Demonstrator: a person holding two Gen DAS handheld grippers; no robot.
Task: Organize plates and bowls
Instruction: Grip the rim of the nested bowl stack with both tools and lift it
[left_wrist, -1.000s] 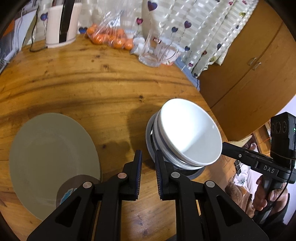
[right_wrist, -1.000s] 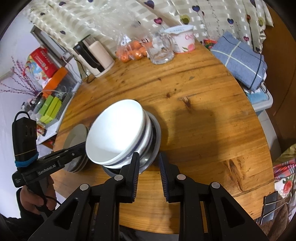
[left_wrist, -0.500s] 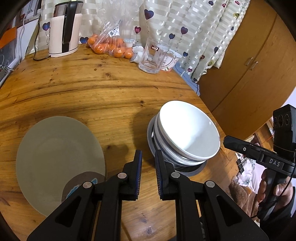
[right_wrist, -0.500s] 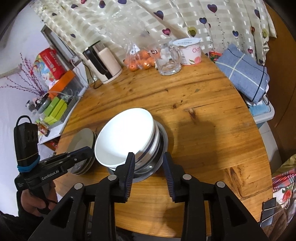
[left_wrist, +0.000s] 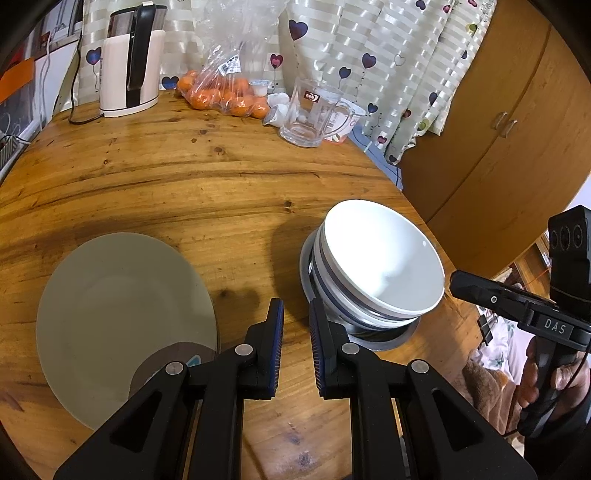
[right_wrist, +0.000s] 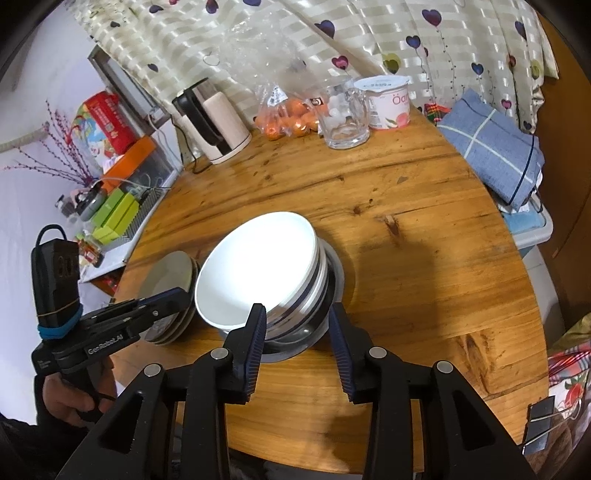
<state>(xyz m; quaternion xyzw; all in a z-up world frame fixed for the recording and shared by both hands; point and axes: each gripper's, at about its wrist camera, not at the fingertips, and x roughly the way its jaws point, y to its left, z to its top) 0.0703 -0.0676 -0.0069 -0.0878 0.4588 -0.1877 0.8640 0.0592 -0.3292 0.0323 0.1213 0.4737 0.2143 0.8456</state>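
My right gripper (right_wrist: 297, 341), jaws just widened and empty, could nudge the tilted bowl stack (right_wrist: 258, 277) beside it; left gripper (left_wrist: 295, 334) nearly closed, empty.

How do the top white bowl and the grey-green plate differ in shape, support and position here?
The white bowl is deep and glossy white; the plate is shallow, matte grey-green. The bowl tops a leaning stack of bowls; in the right wrist view the plate tops a low, level pile of plates. The bowl sits by the right gripper, the plate beside the left gripper. Both are round, empty, and on the wooden table.
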